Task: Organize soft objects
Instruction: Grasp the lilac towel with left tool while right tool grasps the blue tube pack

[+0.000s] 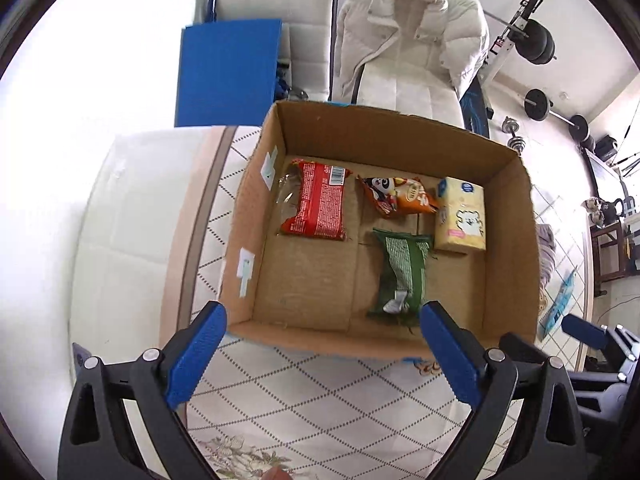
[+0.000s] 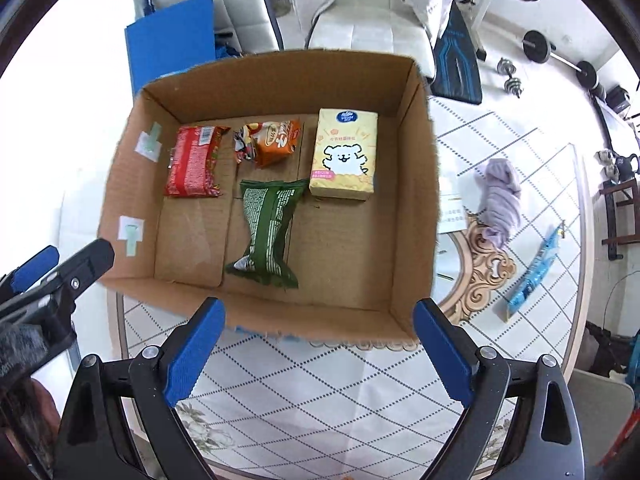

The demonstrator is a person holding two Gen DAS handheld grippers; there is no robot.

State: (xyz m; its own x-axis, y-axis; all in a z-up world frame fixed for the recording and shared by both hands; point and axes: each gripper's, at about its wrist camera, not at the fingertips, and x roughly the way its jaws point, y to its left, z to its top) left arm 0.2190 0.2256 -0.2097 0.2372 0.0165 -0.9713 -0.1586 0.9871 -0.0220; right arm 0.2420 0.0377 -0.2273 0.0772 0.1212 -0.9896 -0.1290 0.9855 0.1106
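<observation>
An open cardboard box (image 1: 508,240) (image 2: 416,184) stands on the table. In it lie a red packet (image 1: 320,204) (image 2: 194,162), an orange snack bag (image 1: 400,196) (image 2: 272,142), a green packet (image 1: 402,272) (image 2: 268,228) and a yellow tissue pack (image 1: 460,216) (image 2: 344,156). A purple cloth (image 2: 500,200) and a blue packet (image 2: 534,272) lie on the table right of the box. My left gripper (image 1: 322,350) is open and empty above the box's near wall. My right gripper (image 2: 320,344) is open and empty, also at the near wall.
The table (image 2: 320,384) has a diamond-pattern cover. A white paper (image 2: 452,216) lies beside the box. Behind stand white chairs, one with a white padded jacket (image 1: 408,28), and a blue board (image 1: 228,72). Weights (image 1: 536,104) lie on the floor at right.
</observation>
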